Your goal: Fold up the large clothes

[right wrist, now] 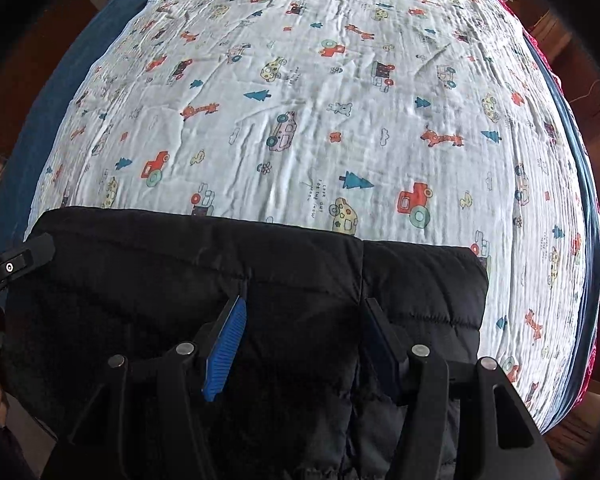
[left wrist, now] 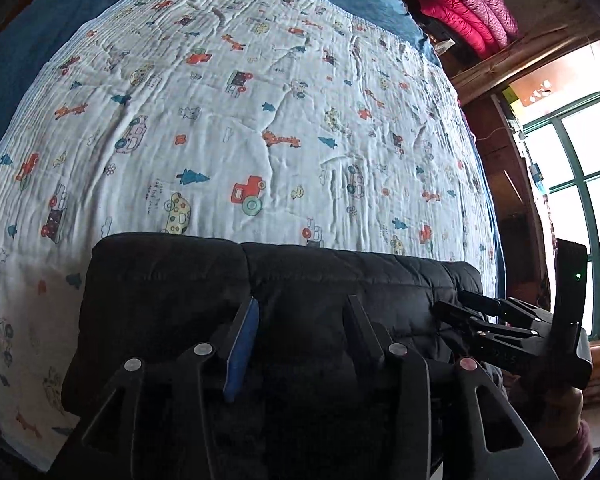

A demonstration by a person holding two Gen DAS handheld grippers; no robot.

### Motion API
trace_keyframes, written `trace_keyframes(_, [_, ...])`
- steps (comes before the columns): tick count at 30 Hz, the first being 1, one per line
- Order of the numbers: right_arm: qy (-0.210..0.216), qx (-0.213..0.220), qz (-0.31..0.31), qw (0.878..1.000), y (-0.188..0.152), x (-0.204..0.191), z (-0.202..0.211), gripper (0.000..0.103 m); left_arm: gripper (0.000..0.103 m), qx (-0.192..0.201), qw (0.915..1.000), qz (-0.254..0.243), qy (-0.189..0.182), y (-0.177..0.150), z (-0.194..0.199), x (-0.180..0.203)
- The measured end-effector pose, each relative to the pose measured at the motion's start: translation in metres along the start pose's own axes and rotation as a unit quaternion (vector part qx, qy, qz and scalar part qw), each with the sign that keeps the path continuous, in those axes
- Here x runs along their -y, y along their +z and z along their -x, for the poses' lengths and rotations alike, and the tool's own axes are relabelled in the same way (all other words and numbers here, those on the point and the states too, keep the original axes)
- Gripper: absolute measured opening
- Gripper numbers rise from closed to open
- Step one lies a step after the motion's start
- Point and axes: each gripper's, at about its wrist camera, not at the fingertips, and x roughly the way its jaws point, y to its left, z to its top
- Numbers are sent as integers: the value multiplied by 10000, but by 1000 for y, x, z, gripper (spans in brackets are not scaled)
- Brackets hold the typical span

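Note:
A black quilted jacket [left wrist: 284, 292] lies folded at the near edge of a bed; it also shows in the right wrist view [right wrist: 260, 280]. My left gripper [left wrist: 300, 320] is open, its fingers spread above the jacket, holding nothing. My right gripper [right wrist: 304, 320] is also open, its blue-padded fingers [right wrist: 226, 344] spread just over the jacket's top layer. The right gripper appears in the left wrist view [left wrist: 496, 320] at the jacket's right end. The left gripper's tip shows at the left edge of the right wrist view [right wrist: 16, 264].
The bed carries a white blanket [left wrist: 240, 128] printed with cars, giraffes and trees over a blue sheet [left wrist: 16, 60]. A pink puffy garment [left wrist: 468, 12] sits on a wooden shelf at the upper right. A green-framed window [left wrist: 580, 200] is at the right.

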Motion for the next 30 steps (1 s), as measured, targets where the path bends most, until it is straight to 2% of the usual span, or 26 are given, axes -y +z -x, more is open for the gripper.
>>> trace_keyframes(17, [-1,166,172,9997,-44,-9,-5,65,47,45,9996,-264,-82,-67,10,-17])
trace_keyframes(30, [136,232,313,9992,-82,-7,-4,65,47,108,9977,-640,192,-109,12,-17])
